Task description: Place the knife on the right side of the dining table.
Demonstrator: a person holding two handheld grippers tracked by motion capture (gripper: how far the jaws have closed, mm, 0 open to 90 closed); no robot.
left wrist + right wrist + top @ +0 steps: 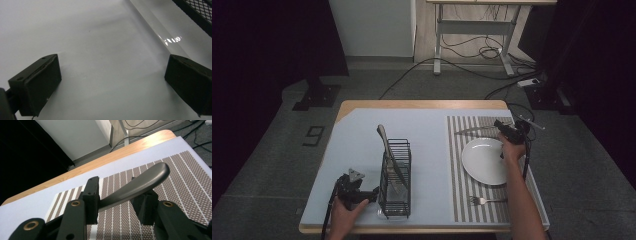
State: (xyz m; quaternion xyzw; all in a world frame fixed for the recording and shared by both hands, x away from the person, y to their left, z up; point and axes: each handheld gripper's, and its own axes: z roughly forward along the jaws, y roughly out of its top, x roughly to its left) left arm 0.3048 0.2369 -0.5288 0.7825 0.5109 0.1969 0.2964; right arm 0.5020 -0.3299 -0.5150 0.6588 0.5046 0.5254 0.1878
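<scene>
Your table carried a pale sheet with a striped placemat on its right half. A black wire rack stood on the left part, and a white plate lay on the placemat. The thing you were working with was the table knife. It lay along the far edge of the placemat, just beyond the plate, with its blade pointing toward the rack and its handle at your right gripper. In the right gripper view the jaws stood apart, wider than the handle. The handle ran slantwise between them, against one pad and seemingly free of the other, so I judged it loose rather than clamped. The knife looked all metal, so it was probably stiff, fairly heavy for its size and smooth enough to slip or swivel in a light pinch. The rounded, curved handle would have twisted most easily. The best hold would have been square across the thick middle of the handle, with both pads flat on its sides, and never on the thin blade. Set down hard, it could have chipped the plate. A second knife leaned upright in the rack, and a fork lay on the near side of the plate. Your left gripper rested low beside the near end of the rack, with its jaws wide apart and nothing between them but the sheet.
</scene>
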